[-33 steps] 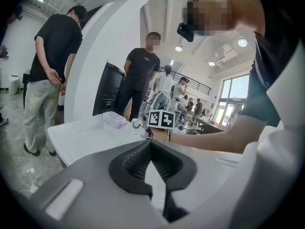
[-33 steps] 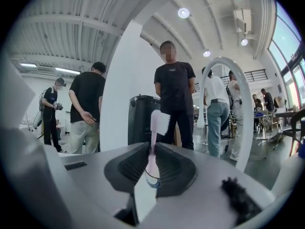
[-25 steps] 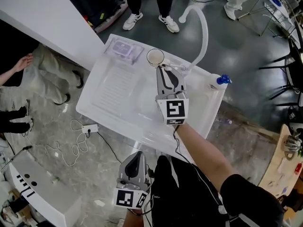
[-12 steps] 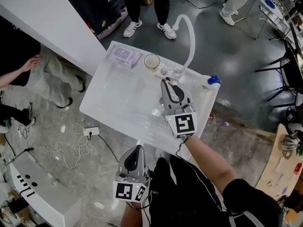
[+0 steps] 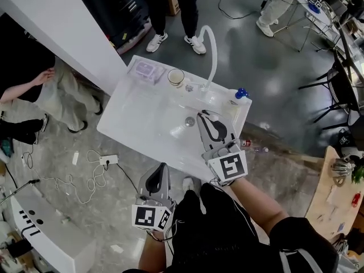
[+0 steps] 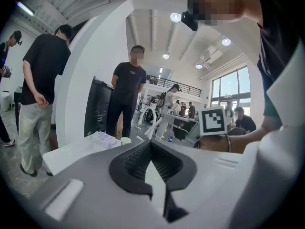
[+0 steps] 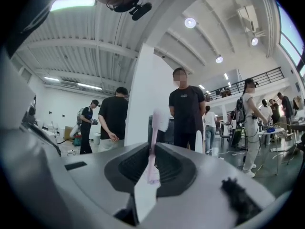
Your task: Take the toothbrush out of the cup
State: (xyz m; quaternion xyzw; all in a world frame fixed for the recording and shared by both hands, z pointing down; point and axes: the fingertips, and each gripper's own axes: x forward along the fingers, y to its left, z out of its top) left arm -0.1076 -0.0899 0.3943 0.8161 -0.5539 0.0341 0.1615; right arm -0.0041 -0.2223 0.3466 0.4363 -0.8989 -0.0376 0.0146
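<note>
A pale cup (image 5: 176, 77) stands on the far rim of the white sink (image 5: 136, 104), between a wipes pack and the tap; it also shows small in the left gripper view as the cup (image 6: 126, 140). My right gripper (image 5: 205, 114) hovers over the sink's near right part, well away from the cup. It is shut on a pink toothbrush (image 7: 153, 142), which stands upright between the jaws of the right gripper (image 7: 153, 150), bristle head up. My left gripper (image 5: 164, 167) hangs below the sink's near edge; the left gripper (image 6: 150, 145) is shut with nothing in it.
A white curved tap hose (image 5: 210, 50) rises behind the sink. A blue-capped bottle (image 5: 242, 92) stands at the far right corner and a wipes pack (image 5: 146, 70) at the far left. A white wall panel (image 5: 62, 27) runs along the left. Several people stand around.
My right gripper has drawn back from the cup toward me and to the right, rising with the toothbrush in it. The left gripper has risen a little.
</note>
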